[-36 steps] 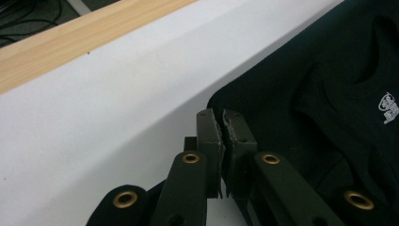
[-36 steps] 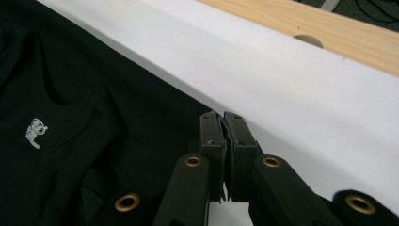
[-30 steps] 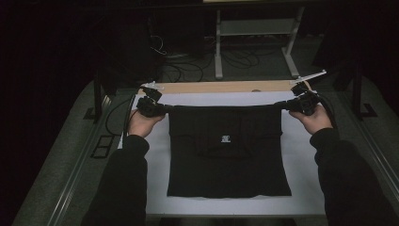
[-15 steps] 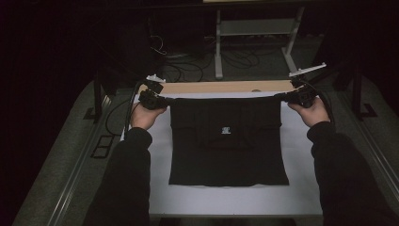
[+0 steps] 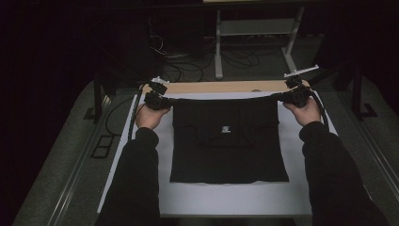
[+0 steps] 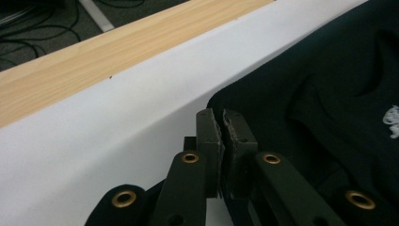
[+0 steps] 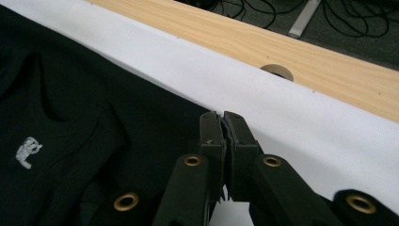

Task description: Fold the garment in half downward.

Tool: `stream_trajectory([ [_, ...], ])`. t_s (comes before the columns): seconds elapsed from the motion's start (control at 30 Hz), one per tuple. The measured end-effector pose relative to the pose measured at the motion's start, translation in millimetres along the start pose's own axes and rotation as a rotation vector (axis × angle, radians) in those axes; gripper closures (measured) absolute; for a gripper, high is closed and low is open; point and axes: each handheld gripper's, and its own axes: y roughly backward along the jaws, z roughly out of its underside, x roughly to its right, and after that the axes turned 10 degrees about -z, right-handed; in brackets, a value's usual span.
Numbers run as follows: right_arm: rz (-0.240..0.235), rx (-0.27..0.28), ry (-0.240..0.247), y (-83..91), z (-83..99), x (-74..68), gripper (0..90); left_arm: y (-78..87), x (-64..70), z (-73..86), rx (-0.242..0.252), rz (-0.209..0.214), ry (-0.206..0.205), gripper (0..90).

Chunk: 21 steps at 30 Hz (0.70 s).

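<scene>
While both grippers (image 5: 170,100) (image 5: 277,96) pinch the black garment (image 5: 228,141), seemingly flat: white sheet (image 5: 235,197), wooden edge (image 5: 221,87).

**Black cloth stretched flat on white bench**

A black cloth (image 5: 229,140) lies mid-frame on the white bench (image 5: 235,197). The left hand-held gripper (image 5: 165,100) meets its upper-left corner, the right hand-held gripper (image 5: 281,96) its upper-right. A wooden strip (image 5: 226,86) runs just above. Cables (image 5: 188,66) lie on the floor at the top.

Dim room, white sheet (image 5: 244,197) over the counter, bare wooden strip (image 5: 221,86) along its far edge, grey floor (image 5: 61,141) strewn with black cables (image 5: 244,59), pale metal stand (image 5: 256,28) behind, darkness beyond.
</scene>
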Motion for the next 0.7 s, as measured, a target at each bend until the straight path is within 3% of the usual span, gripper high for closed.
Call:
stream_trajectory([
  [0.17, -0.004, -0.006, -0.042, -13.3, 4.2, 9.8, 85.4, -15.4, -1.9, 5.4, -0.023, -0.004, 0.033, 84.7],
  [0.4, -0.018, -0.042, -0.081, -30.5, 10.3, 15.9, 85.4, -26.4, 2.9, 9.7, -0.073, -0.019, 0.013, 84.4],
  [0.5, -0.020, -0.042, -0.095, -33.9, 13.1, 17.7, 85.2, -27.9, 2.2, 12.1, -0.072, -0.016, 0.034, 83.5],
  [0.57, -0.023, -0.042, -0.105, -34.6, 13.7, 18.3, 84.8, -28.7, 2.0, 13.0, -0.071, -0.019, 0.039, 80.9],
  [0.7, -0.056, -0.033, -0.131, -34.9, 14.3, 19.6, 74.0, -29.4, -1.3, 20.4, -0.060, -0.015, 0.069, 70.3],
])
